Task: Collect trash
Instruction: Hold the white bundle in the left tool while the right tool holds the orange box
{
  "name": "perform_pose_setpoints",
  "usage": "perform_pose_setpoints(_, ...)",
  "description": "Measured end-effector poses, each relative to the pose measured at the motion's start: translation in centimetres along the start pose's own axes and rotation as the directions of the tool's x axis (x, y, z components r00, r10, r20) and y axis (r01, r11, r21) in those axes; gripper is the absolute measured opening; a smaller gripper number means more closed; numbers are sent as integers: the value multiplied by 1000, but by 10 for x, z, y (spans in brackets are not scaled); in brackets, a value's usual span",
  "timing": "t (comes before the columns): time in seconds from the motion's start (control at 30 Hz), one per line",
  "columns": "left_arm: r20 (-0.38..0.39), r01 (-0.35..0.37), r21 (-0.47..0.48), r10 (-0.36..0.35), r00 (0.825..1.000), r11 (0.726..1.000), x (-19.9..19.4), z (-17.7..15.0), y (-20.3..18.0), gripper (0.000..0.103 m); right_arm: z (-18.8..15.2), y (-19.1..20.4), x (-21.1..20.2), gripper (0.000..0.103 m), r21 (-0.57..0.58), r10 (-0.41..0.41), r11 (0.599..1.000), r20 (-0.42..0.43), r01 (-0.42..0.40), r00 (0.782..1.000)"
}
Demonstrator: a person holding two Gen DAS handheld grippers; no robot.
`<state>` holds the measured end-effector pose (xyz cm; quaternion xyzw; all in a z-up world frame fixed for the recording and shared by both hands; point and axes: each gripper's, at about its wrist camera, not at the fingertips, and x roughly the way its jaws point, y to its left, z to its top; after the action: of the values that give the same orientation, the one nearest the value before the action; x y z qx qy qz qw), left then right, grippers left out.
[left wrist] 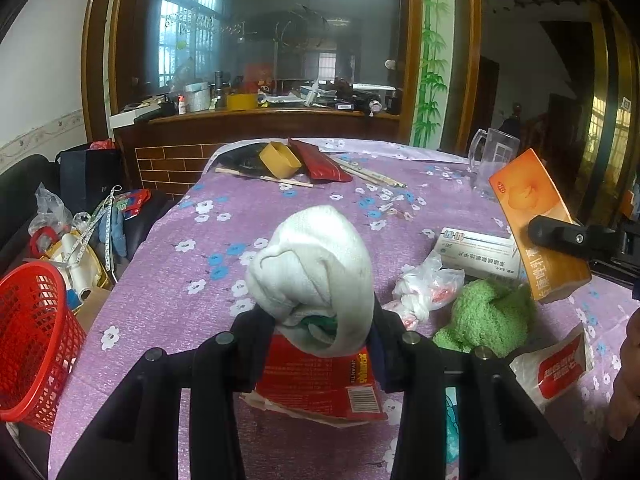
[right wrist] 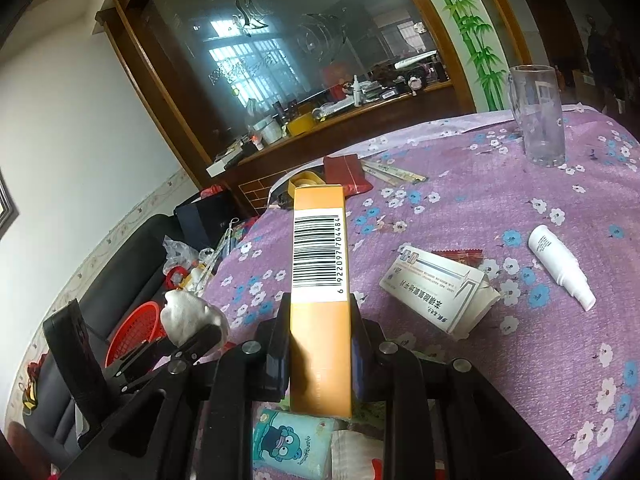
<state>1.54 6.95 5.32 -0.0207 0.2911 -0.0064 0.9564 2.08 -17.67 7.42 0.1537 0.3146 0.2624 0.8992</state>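
Observation:
My left gripper [left wrist: 324, 320] is shut on a rolled white sock [left wrist: 316, 276] and holds it above the purple flowered tablecloth [left wrist: 192, 240]. My right gripper [right wrist: 320, 344] is shut on a long orange carton [right wrist: 320, 280] with a barcode, held up over the table. The carton also shows at the right of the left wrist view [left wrist: 536, 220], and the sock at the left of the right wrist view [right wrist: 192, 316]. A red mesh basket [left wrist: 32, 340] stands off the table's left edge, also in the right wrist view [right wrist: 136, 332].
On the table lie a red packet [left wrist: 320, 380], a green fluffy cloth [left wrist: 488, 312], a knotted plastic bag [left wrist: 428, 288], a white medicine box [right wrist: 436, 288], a white bottle [right wrist: 560, 264], a glass mug [right wrist: 536, 116], a yellow tape roll [left wrist: 280, 160] and a tissue pack [right wrist: 292, 444]. A cluttered black sofa [right wrist: 132, 248] sits left.

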Motion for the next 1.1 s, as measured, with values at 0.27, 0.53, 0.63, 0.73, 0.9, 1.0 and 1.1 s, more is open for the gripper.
perform_pose_setpoints(0.27,6,-7,-2,7,1000,1000,-2,1,1,40,-2,5,2,25,-18,9,1000,-9,-9,1000)
perform_pose_setpoints(0.53,6,-8,-1,8,1000,1000,-2,1,1,40,-2,6,2,25,-26,14,1000,-9,-14,1000)
perform_pose_setpoints(0.63,3,-8,0,8,1000,1000,-1,1,2,40,-2,7,2,25,-27,14,1000,-12,-14,1000)
perform_pose_setpoints(0.73,3,-8,0,8,1000,1000,-1,1,2,40,-2,7,3,25,-26,12,1000,-13,-12,1000)
perform_pose_setpoints(0.9,2,-10,-1,10,1000,1000,-1,1,2,40,-2,7,3,25,-27,5,1000,-15,-5,1000)
perform_pose_setpoints(1.0,2,-9,-1,9,1000,1000,-1,0,2,40,-3,8,4,25,-34,-2,999,-16,1,1000)
perform_pose_setpoints(1.1,6,-11,-1,11,1000,1000,-1,1,2,40,-4,8,4,25,-38,-6,999,-17,5,1000)
